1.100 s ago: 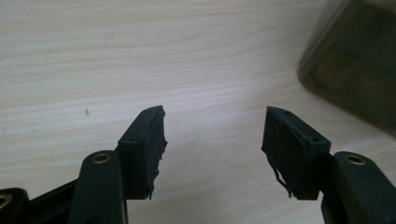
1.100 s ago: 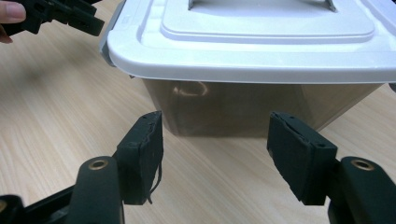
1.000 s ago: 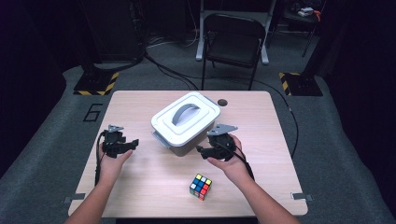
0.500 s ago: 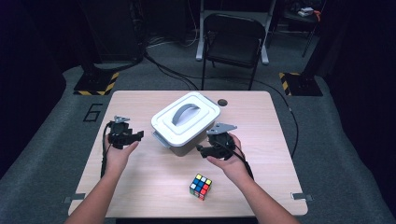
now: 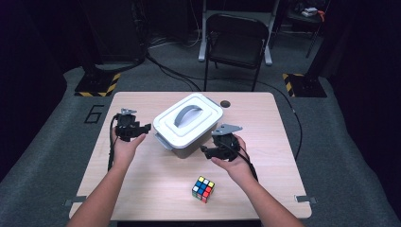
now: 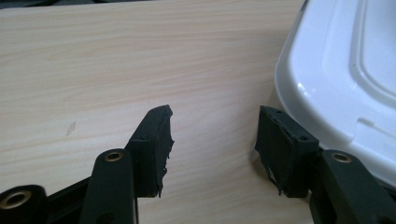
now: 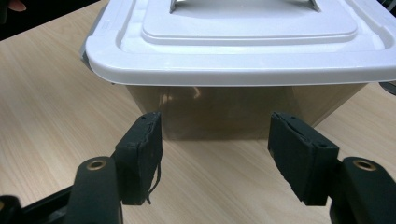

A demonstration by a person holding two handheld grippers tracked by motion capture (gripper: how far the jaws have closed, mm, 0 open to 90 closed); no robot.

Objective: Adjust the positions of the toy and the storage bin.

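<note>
A clear plastic box (image 5: 182, 147) with a white lid (image 5: 188, 124) and a grey handle (image 5: 187, 115) stands mid-table. My left gripper (image 5: 145, 127) hovers at the box's left edge. Its jaws have just been closing, and now stand apart with nothing between them. In the left gripper view the gripper (image 6: 212, 144) is over bare wood, its right jaw beside the lid's rim (image 6: 327, 93). My right gripper (image 5: 204, 150) is open at the box's near right side. In the right gripper view the gripper (image 7: 215, 154) faces the box wall (image 7: 233, 114) just below the lid (image 7: 243, 46).
A colourful puzzle cube (image 5: 203, 188) lies near the front edge of the wooden table (image 5: 274, 137), between the forearms. A dark round hole (image 5: 225, 103) sits behind the box. A black folding chair (image 5: 236, 40) stands past the table's far edge.
My left gripper has moved right and up, closer to the box's left edge, and its jaws have narrowed. The right gripper, the box and the cube have stayed put.
</note>
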